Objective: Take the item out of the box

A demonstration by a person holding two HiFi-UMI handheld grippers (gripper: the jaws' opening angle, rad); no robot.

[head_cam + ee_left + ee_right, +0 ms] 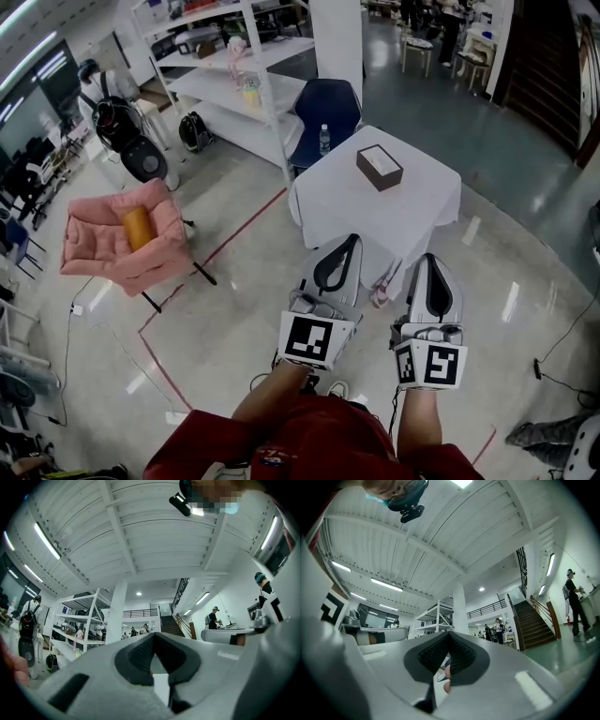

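Task not begun, as I judge it: the box (380, 167) sits toward the worktop's (412, 211) far edge, well apart from me; left gripper (349, 246) and right gripper (431, 262) both pinched together, empty.

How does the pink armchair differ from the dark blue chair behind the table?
The pink armchair stands alone on open floor at left; the dark blue chair stands close to the white table. An orange cushion lies on the pink armchair; none shows on the dark blue chair. Nobody sits in either.
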